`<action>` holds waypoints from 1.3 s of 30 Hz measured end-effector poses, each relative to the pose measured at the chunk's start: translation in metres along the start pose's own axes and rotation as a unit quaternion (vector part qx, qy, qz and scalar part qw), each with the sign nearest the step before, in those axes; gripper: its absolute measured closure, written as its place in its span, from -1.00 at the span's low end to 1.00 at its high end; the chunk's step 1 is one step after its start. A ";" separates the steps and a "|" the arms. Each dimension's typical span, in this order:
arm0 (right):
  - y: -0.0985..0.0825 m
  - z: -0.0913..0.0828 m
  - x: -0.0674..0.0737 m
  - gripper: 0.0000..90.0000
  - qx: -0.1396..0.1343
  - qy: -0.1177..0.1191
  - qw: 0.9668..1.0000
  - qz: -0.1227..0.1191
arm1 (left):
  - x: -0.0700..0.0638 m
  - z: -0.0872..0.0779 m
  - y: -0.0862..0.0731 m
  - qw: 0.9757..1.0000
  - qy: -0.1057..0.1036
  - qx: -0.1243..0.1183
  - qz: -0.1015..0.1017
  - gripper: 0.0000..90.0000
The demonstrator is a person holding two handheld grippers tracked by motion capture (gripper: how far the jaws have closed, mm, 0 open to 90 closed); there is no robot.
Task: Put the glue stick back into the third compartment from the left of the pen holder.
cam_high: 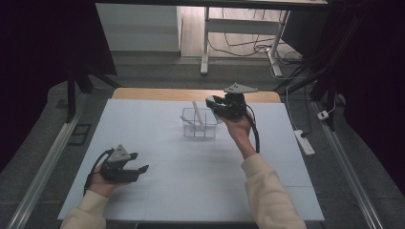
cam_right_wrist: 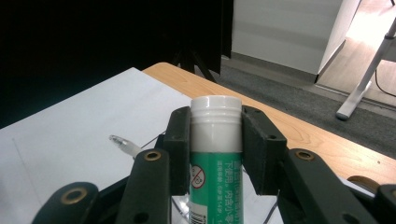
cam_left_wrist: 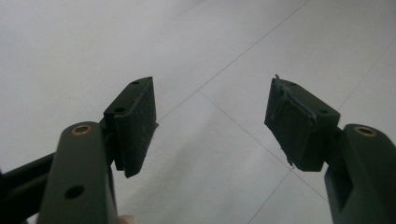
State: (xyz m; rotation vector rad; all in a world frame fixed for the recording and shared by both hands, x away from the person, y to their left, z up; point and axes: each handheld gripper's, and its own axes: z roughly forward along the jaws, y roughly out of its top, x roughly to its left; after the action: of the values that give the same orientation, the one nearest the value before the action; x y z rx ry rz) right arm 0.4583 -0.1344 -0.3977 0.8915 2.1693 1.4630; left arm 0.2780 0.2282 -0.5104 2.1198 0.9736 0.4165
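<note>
White sheeting covers the bench. Near its far edge stands a clear bin. Just beside and above the bin, the right gripper has its fingers clenched on a green-and-white tube, cap up. The left gripper hovers low near the front, fingers released.

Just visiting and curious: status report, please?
Left gripper open, empty. Right gripper shut on green-labelled white-capped tube, above clear plastic box. Nothing in the way.
</note>
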 end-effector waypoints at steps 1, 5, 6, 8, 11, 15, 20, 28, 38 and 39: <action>0.000 0.001 -0.001 0.44 0.000 -0.001 1.000 0.001 | 0.000 0.000 0.000 1.000 0.000 0.000 0.000 -0.25; 0.001 0.006 -0.003 0.43 0.001 -0.003 1.000 0.002 | 0.000 0.000 0.000 1.000 0.000 0.000 -0.001 -0.25; 0.001 0.007 -0.004 0.43 0.003 -0.004 1.000 0.002 | 0.000 0.000 0.000 1.000 0.000 0.000 -0.001 -0.25; 0.001 0.010 -0.006 0.43 0.002 0.000 1.000 0.010 | 0.000 0.000 0.000 1.000 -0.001 -0.001 0.001 -0.25; 0.001 0.016 -0.008 0.43 0.005 -0.007 1.000 0.013 | 0.000 -0.001 0.000 1.000 0.000 -0.003 0.000 -0.25; 0.001 0.021 -0.010 0.43 0.001 -0.010 1.000 0.015 | 0.000 -0.001 0.000 1.000 0.000 -0.002 -0.001 -0.25; 0.000 0.029 -0.011 0.43 0.003 -0.012 1.000 0.016 | 0.000 -0.001 0.000 1.000 0.000 -0.001 0.000 -0.25; -0.006 0.038 -0.013 0.43 0.004 -0.008 1.000 0.024 | 0.001 -0.001 0.000 1.000 0.000 -0.002 -0.001 -0.25; -0.012 0.045 -0.017 0.43 0.010 -0.010 0.999 0.032 | 0.002 -0.001 -0.001 1.000 0.001 -0.002 -0.002 -0.25; -0.012 0.045 -0.017 0.43 0.010 -0.010 0.999 0.032 | 0.002 -0.001 -0.001 1.000 0.001 -0.002 -0.002 -0.25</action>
State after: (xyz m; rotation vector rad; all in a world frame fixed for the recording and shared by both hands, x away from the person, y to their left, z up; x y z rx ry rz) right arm 0.4953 -0.1181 -0.4269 0.9870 2.1634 1.4570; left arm 0.2783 0.2307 -0.5102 2.1146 0.9768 0.4184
